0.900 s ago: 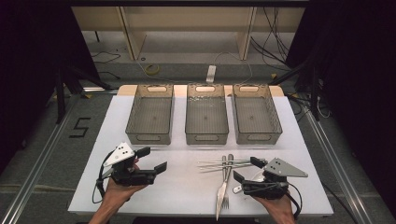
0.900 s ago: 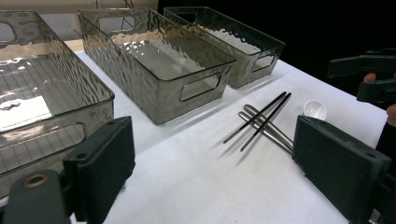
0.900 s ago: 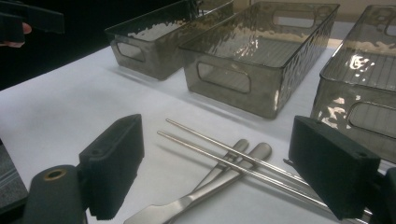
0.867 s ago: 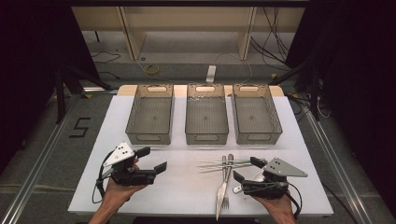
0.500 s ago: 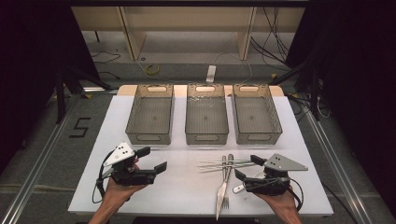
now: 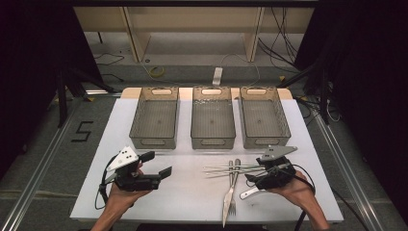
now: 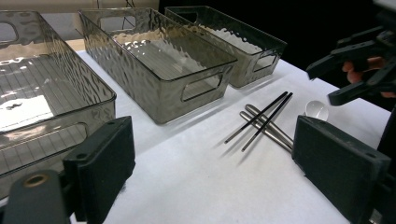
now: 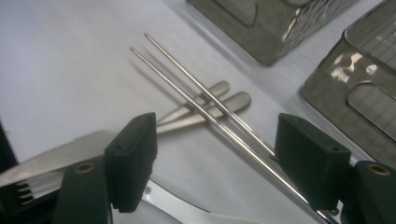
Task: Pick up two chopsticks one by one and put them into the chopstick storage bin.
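A white rectangular tabletop (image 6: 192,192) carries everything, with grey floor and a black number mark beside it on the left. Along its far half stand three smoky translucent plastic bins with cut-out handles, side by side and apart: the left bin (image 6: 155,118), the middle bin (image 6: 212,118) and the right bin (image 6: 264,117). All three look empty; ribbed bottoms show through their walls in the left gripper view.

Near the front right lies a small heap of metal cutlery. Two thin metal chopsticks (image 6: 231,169) lie crosswise over the handles of a steel knife (image 6: 227,202) and a fork (image 6: 233,195), whose tips point toward the table's near edge. A spoon (image 6: 249,193) lies just beside them, its bowl (image 7: 316,109) glinting close to the right gripper.

The left gripper (image 6: 156,164), held in the person's left hand (image 6: 120,192), hovers over bare tabletop well left of the cutlery, its black jaws spread wide and holding nothing. The right gripper (image 6: 254,179), in the right hand (image 6: 293,185), sits low at the right end of the chopsticks; its jaws stand wide apart on either side of them, with the right pad (image 8: 310,158) close against one stick, gripping nothing yet.
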### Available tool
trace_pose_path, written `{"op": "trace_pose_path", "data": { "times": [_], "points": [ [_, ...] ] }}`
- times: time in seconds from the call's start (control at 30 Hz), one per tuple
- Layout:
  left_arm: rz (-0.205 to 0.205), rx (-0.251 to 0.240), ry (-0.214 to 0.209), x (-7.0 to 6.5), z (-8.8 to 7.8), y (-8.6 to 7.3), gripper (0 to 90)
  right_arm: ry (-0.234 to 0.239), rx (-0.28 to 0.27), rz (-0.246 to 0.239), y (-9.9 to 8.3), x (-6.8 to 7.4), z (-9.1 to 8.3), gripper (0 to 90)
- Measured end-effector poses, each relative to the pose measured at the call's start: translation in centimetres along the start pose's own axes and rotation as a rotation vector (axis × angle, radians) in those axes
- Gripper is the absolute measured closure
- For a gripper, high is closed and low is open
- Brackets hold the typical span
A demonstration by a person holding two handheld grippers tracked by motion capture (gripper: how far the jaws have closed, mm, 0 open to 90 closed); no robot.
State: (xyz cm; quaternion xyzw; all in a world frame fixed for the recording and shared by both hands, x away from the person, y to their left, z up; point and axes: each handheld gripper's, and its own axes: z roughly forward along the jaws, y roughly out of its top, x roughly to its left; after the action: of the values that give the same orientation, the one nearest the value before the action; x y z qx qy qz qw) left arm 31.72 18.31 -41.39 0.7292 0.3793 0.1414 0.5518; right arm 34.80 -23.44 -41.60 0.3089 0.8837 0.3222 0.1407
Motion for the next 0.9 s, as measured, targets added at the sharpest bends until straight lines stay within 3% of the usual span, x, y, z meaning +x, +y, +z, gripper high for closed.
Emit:
{"op": "trace_pose_path", "data": {
  "times": [0.4,0.6,0.9],
  "points": [
    [0.001,0.000,0.000,0.0,0.0,0.0,12.6,0.002,0.167,-0.117,0.9,-1.3,3.9,46.0],
    [0.005,0.005,-0.003,0.0,0.0,0.0,12.7,0.016,0.217,-0.167,1.0,-1.3,5.1,51.6],
    [0.008,0.004,-0.002,-0.1,0.0,0.0,12.9,0.011,0.264,-0.189,1.0,-1.6,6.3,56.9]
  ]
}}
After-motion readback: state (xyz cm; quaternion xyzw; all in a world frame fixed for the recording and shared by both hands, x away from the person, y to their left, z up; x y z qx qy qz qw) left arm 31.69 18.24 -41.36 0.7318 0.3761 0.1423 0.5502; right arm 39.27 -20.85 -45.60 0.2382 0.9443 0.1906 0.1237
